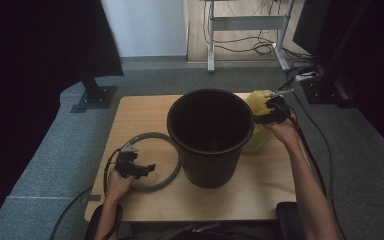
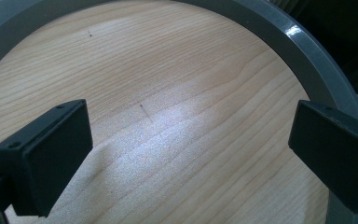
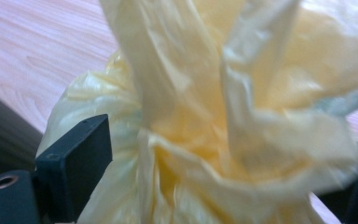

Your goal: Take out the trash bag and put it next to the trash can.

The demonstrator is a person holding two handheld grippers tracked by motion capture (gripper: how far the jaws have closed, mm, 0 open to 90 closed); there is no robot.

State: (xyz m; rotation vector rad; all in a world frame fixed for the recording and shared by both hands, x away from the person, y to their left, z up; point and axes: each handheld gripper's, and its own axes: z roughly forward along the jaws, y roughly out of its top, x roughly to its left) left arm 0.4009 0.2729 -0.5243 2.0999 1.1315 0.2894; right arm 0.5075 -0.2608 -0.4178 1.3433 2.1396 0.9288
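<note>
The yellow plastic bag (image 1: 258, 120) lay crumpled on the far right of the table (image 1: 260, 195), touching the right side of the black bin (image 1: 210, 137). I judged it light, soft and slippery, best taken at its gathered neck rather than its loose folds. My right gripper (image 1: 272, 114) stood at the bag with jaws spread wide; in the right gripper view the film (image 3: 214, 121) bunched between them, and the left pad (image 3: 74, 158) did not appear to press on it. My left gripper (image 1: 139, 169), jaws parted and holding nothing, rested at the near left over the grey ring (image 1: 152, 186), which lay flat beside the bin. I judged open room scant on the right, where the table edge ran close; the near strip offered more.
</note>
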